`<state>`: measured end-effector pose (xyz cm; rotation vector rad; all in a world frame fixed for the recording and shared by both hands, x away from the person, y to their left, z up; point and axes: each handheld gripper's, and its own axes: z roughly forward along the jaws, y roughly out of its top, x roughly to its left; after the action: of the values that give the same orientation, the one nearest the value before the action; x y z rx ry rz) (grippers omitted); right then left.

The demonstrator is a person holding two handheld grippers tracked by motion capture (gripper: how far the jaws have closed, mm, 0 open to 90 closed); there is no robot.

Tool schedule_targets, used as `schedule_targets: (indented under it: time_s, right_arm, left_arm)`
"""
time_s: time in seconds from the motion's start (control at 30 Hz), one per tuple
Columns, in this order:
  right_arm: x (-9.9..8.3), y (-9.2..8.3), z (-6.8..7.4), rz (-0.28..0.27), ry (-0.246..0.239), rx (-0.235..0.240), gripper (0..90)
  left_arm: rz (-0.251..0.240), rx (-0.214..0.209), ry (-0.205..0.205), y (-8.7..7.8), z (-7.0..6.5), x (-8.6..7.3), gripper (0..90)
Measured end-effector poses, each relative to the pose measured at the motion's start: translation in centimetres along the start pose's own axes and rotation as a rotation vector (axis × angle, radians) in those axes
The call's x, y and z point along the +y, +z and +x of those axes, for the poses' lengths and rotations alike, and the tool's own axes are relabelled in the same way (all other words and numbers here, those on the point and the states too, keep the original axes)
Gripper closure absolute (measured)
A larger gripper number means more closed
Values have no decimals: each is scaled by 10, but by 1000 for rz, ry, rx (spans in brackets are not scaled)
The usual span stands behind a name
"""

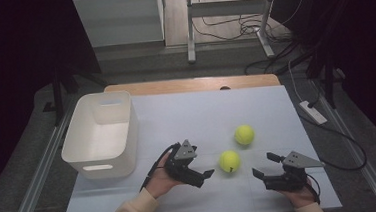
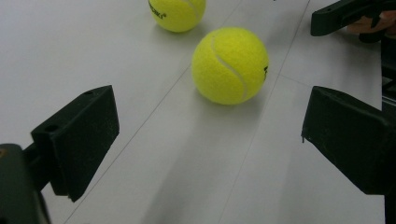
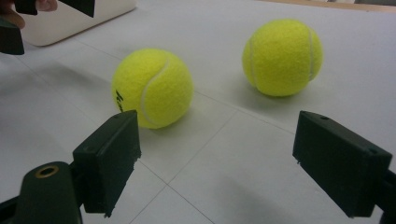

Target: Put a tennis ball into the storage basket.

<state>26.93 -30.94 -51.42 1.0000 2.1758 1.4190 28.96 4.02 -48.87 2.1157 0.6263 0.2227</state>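
Note:
Two yellow tennis balls lie on the white table (image 1: 186, 111). The nearer ball (image 1: 230, 160) sits between both grippers, and the farther ball (image 1: 244, 134) lies just behind it to the right. My left gripper (image 1: 203, 167) stands open just left of the nearer ball, its jaws wide apart and the ball (image 2: 229, 65) a little ahead of them. My right gripper (image 1: 264, 165) is open to the right of that ball; its own view has the ball (image 3: 153, 88) ahead on the left and the other ball (image 3: 282, 57) farther right. Neither gripper touches a ball.
A white plastic bin (image 1: 100, 134) with nothing visible inside stands at the table's left. Beyond the table's wooden far edge (image 1: 192, 84) are metal desk legs and cables on the floor. A power strip (image 1: 313, 112) lies off the right side.

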Motion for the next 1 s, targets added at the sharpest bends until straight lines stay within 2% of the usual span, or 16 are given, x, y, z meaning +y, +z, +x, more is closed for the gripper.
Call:
schedule_targets:
  time_s: [0.53,0.73,0.77,0.87,0.97,1.0]
  right_arm:
    - [0,-1,0,-8,3,1,148]
    - [0,-1,0,-10,4,-3,148]
    - [0,-2,0,-9,2,-4,148]
    - [0,-1,-1,-9,2,-3,148]
    - [0,-1,-1,-11,4,-1,148]
    - [0,-1,-1,-12,5,-1,149]
  left_arm:
    - [26,-32,30,17,-9,7,41]
    - [34,-38,37,19,-9,9,42]
    - [26,-42,27,21,-10,9,42]
    - [40,-45,40,24,-9,10,43]
    - [34,-47,31,27,-9,12,43]
    - [44,-49,42,27,-8,12,43]
